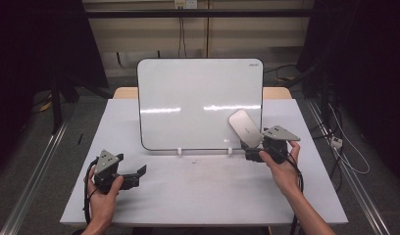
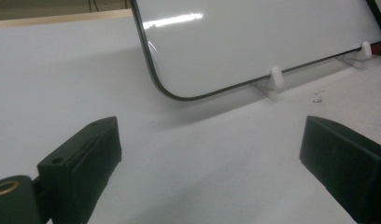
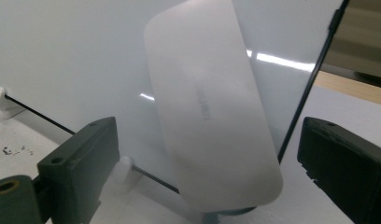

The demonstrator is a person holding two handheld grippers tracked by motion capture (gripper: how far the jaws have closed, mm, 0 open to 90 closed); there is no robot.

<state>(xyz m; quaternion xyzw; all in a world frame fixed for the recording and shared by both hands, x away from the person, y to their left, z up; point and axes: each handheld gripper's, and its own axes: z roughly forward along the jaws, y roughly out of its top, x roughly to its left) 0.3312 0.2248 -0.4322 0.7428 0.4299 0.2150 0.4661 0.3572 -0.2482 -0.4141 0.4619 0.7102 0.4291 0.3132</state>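
**Eraser against the board, right tongs just below it**

Here the silvery oblong eraser (image 1: 245, 128) lies flat against the lower right part of the whiteboard (image 1: 188, 98), its long axis tilted, upper end to the left and lower end down to the right. The right tongs (image 1: 259, 149) sit directly under that lower end, far nearer than the left tongs (image 1: 134, 176), which rest on the near left of the desk (image 1: 203, 191), well apart from the board. In the right gripper view the jaws stand wide apart either side of the eraser (image 3: 212, 107), which rises between them; whether they touch it cannot be told. The left jaws are apart too, holding nothing. The board stands upright on small white feet (image 1: 179, 151), and its black rim runs close beside the eraser's right edge, likely the one obstacle to a clean grip.
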